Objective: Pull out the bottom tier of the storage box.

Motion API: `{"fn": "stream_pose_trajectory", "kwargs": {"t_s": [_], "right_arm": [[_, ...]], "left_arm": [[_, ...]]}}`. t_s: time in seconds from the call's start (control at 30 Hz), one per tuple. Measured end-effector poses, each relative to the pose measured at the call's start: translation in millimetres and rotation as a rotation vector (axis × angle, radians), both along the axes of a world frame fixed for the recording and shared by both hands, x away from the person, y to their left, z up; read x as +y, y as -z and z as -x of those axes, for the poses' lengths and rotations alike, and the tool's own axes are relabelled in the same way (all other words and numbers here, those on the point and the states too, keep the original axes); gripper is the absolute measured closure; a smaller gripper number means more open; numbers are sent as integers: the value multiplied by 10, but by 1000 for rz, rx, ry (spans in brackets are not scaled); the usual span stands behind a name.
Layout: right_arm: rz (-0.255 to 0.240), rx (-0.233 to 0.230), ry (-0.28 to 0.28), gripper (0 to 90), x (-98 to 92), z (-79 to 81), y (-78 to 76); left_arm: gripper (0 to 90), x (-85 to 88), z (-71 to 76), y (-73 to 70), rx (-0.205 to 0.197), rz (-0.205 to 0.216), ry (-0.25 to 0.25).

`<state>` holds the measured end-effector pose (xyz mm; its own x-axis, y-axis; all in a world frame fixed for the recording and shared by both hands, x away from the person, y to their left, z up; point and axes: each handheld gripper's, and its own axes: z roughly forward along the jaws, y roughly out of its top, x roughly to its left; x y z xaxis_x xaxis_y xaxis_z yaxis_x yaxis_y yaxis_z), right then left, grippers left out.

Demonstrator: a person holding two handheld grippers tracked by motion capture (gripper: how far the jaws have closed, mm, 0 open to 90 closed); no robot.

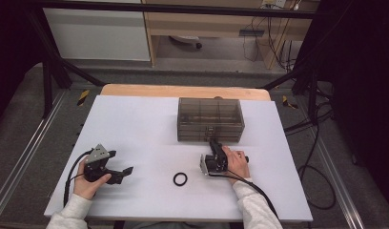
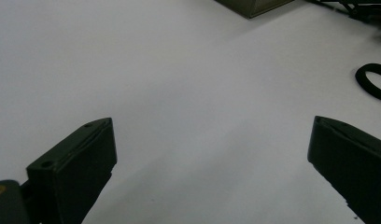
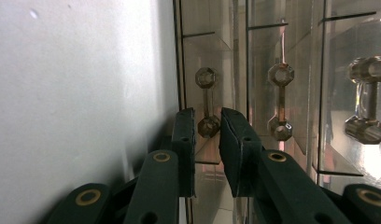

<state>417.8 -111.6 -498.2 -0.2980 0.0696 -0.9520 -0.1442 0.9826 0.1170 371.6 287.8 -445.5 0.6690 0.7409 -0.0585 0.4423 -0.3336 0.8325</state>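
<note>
A smoky clear drawer box (image 1: 210, 119) stands at the middle back of the white table (image 1: 135, 129). My right gripper (image 1: 215, 143) is turned on its side and reaches into the box's front. In the right gripper view its jaws (image 3: 208, 116) are closed to a narrow gap, with the knob end of a drawer handle (image 3: 206, 100) filling that gap. My left gripper (image 1: 122, 164) rests at the front left, jaws wide apart (image 2: 212, 135) with nothing between them. A black ring (image 1: 179, 179) lies flat between the two hands, and it also appears at the right edge of the left gripper view (image 2: 373, 81).
Two more drawer handles (image 3: 280, 100) (image 3: 368, 100) line the box front beside the held one. A wooden board edge (image 1: 183, 90) runs behind the white sheet. Black frame bars (image 1: 54, 71) and cables (image 1: 321, 157) flank the table.
</note>
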Motion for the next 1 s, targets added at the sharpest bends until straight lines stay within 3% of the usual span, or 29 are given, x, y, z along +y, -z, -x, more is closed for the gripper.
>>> {"fn": "stream_pose_trajectory", "kwargs": {"t_s": [1.0], "right_arm": [[44, -19, 6, 802, 19, 22, 0]], "left_arm": [[9, 6, 2, -5, -1, 0, -1]]}}
